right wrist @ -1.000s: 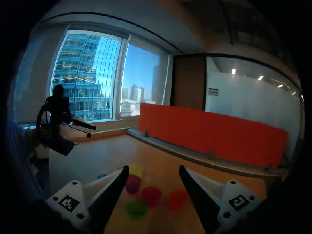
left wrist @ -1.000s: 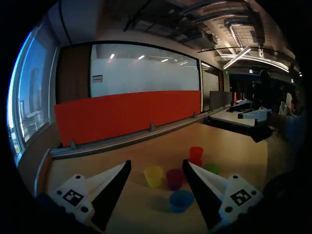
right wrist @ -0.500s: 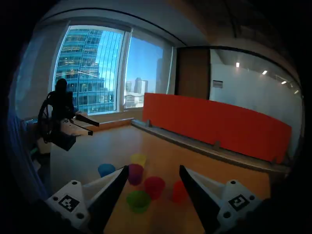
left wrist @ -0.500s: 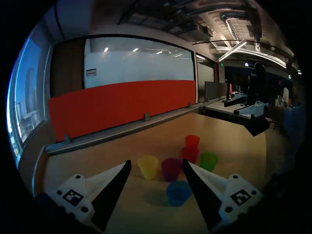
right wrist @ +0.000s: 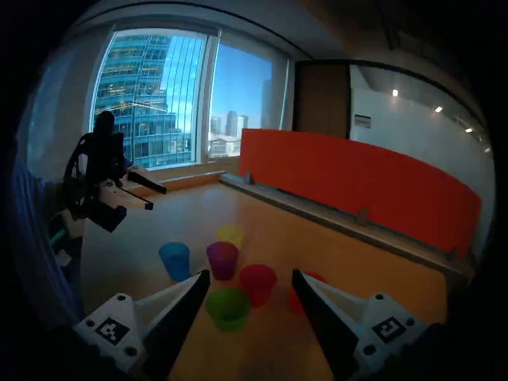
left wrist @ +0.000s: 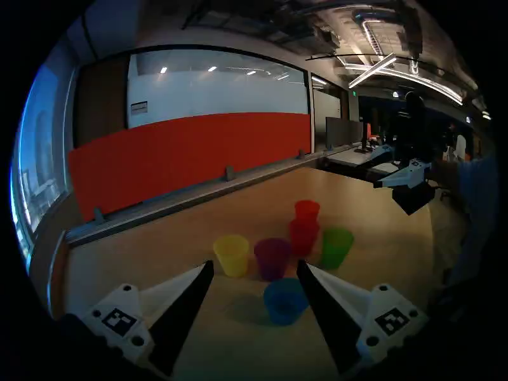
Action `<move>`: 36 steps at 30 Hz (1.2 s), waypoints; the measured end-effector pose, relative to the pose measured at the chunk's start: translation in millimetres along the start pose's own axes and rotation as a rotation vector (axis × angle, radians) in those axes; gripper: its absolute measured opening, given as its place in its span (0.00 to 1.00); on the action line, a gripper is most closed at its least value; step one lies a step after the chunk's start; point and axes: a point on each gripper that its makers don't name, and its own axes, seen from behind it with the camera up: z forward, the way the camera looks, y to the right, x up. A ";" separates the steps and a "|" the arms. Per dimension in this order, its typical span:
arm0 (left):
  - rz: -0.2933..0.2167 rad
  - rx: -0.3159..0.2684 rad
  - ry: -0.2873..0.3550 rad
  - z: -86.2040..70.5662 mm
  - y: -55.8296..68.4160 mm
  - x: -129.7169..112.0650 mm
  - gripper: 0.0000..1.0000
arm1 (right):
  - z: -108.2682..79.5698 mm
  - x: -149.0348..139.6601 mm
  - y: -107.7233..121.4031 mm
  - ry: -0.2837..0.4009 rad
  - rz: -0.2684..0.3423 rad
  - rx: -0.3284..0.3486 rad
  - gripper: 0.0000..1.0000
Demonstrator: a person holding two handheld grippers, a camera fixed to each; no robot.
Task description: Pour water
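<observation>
With left claw [left wrist: 253,264] and right claw [right wrist: 249,273] spread empty, we should squarely straddle the blue plastic cup [left wrist: 286,301] just beside the purple plastic cup [left wrist: 273,257].

We get daylight from the windows [right wrist: 159,108] in the right gripper view: bright, slightly blown out. The left gripper [right wrist: 157,197] in front of them reads as a near-black silhouette. The table [right wrist: 190,219] picks up a soft window sheen. The left gripper view is dimmer, lit by ceiling strips [left wrist: 381,63] with small bright spots on the glass wall [left wrist: 216,89]. The blue cup [left wrist: 284,301] throws a faint shadow to its left. Focus is fine mid-frame. We see heavy fisheye bending at the edges, where wall lines curve and detail goes dark and soft.
</observation>
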 end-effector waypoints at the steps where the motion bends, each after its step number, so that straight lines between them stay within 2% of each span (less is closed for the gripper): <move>1: 0.004 -0.007 -0.007 1.2 2.7 -3.2 0.97 | 1.6 -3.9 -0.3 -0.007 -0.003 0.002 1.00; 6: 0.021 -0.036 -0.037 6.6 14.5 -17.6 0.97 | 8.9 -20.9 -2.3 -0.041 -0.014 0.014 1.00; 12: 0.038 -0.046 -0.074 12.5 20.6 -33.6 0.97 | 18.0 -37.1 -6.4 -0.075 -0.019 0.030 1.00; 24: 0.032 -0.102 -0.163 21.4 35.4 -67.2 0.98 | 35.3 -68.9 -13.9 -0.143 -0.024 0.061 1.00; 36: 0.067 -0.147 -0.239 29.0 47.8 -96.4 0.98 | 51.2 -89.2 -21.0 -0.185 -0.017 0.093 1.00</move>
